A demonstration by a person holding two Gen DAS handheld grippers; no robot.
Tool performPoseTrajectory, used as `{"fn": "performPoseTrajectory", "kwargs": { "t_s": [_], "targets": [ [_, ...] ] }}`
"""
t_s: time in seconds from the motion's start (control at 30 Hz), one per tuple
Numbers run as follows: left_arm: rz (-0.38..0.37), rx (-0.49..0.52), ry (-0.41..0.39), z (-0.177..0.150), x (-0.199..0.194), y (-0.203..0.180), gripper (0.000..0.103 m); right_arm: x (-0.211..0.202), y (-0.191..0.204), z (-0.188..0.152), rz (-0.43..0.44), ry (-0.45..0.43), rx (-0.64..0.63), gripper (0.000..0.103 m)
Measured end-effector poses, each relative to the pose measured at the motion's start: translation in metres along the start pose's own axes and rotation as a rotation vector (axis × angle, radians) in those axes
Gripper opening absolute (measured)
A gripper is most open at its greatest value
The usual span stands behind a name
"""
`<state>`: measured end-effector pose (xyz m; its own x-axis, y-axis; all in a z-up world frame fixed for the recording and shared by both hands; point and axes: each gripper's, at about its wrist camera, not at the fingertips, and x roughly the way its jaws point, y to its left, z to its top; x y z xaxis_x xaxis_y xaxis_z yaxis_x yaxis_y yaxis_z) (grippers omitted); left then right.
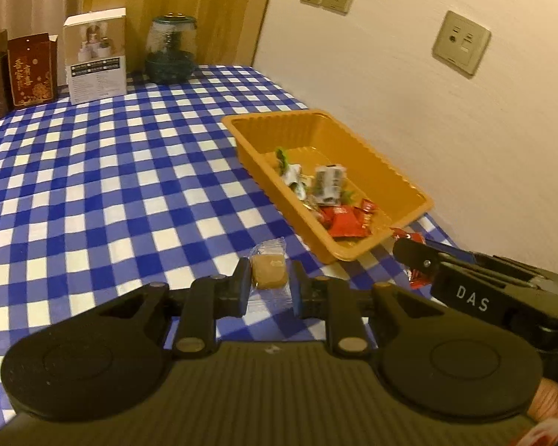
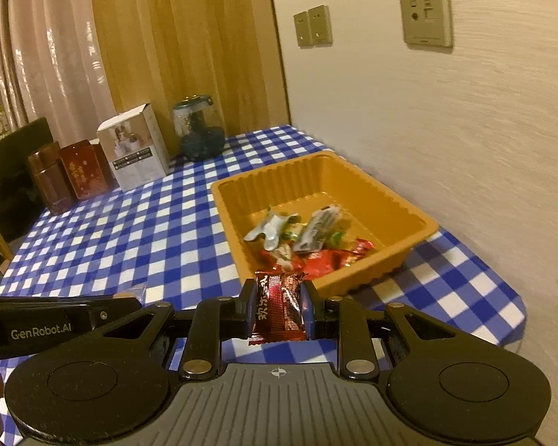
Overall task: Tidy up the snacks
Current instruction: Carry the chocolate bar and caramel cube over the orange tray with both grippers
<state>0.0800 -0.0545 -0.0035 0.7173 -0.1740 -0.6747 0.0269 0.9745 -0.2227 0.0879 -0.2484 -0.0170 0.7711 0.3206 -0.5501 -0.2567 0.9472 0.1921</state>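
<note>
The right gripper (image 2: 278, 306), clamped on a red candy (image 2: 279, 308) standing upright, sits just short of the tray's (image 2: 424, 223) near rim, while the left gripper (image 1: 269, 285) seems closed on a clear-wrapped cake (image 1: 268, 271) farther to the tray's left.

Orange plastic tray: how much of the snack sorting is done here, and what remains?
Done: the orange plastic tray already holds several wrapped snacks, silver-green and red. In hand: the right gripper is shut on a dark red foil candy near the tray; the left gripper clamps a clear-wrapped tan pastry. Left: dropping both in. No other loose snacks show on the blue-checked tablecloth.
</note>
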Motion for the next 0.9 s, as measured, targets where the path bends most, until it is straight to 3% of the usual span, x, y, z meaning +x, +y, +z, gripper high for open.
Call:
{"fn": "performPoseTrajectory", "kwargs": {
  "t_s": [0.5, 0.9],
  "targets": [
    [-0.053, 0.036, 0.003, 0.004, 0.002, -0.035, 0.019, -0.014, -0.022, 0.005, -0.029, 0.0, 0.036, 0.025],
    [-0.119, 0.058, -0.007, 0.026, 0.021, -0.063, 0.019, -0.013, -0.049, 0.027, -0.053, -0.016, 0.064, 0.025]
  ]
}}
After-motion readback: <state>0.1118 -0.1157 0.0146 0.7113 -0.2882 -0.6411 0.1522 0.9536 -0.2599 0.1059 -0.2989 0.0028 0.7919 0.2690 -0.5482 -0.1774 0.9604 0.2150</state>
